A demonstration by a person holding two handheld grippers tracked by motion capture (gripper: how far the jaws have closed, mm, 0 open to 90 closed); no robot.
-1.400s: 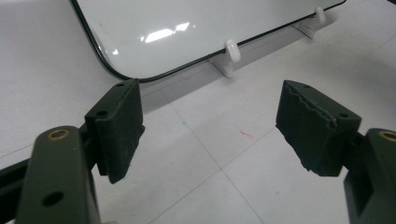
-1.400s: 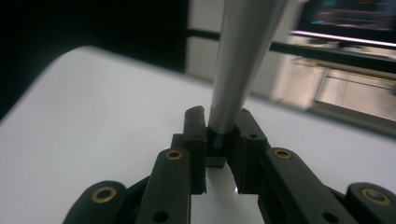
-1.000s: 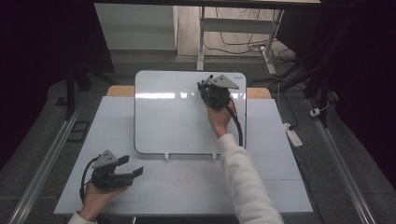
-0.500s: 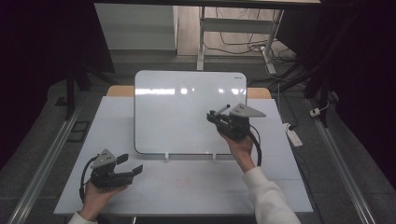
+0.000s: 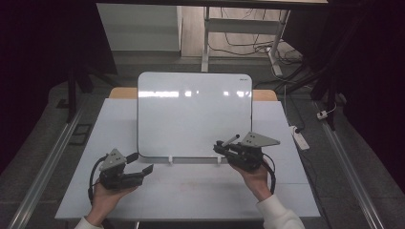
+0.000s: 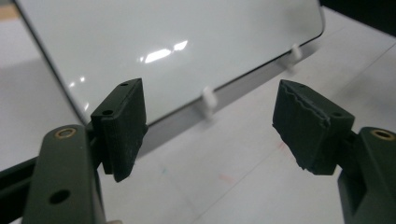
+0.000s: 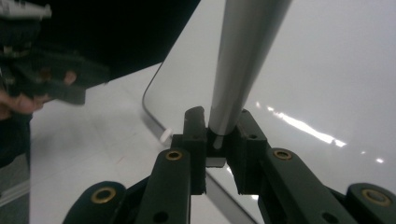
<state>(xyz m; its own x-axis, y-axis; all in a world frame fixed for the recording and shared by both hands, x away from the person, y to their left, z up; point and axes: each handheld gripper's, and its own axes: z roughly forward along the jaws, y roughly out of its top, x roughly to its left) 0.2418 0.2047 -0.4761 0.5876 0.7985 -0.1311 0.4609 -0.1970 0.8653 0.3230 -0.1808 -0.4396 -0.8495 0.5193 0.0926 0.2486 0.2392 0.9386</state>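
High view, right claw pinching marker, now off whiteboard (near edge), left claw spread.

No text can be read. A small dark mark is seen at the top right corner of the whiteboard, but it is too small to be made out.

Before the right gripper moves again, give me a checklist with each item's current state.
1. Right gripper shut on the grey marker: ok, jaws clamp its lower end.
2. Marker tip clear of the whiteboard: cannot tell, the tip is out of frame.
3. Left gripper empty and open: ok, jaws stand wide apart with nothing between them.
4. Left gripper apart from the whiteboard's edge: ok, it sits on the table by the near left corner.
5. Whiteboard surface clean: ok, no marks visible, just light reflections.
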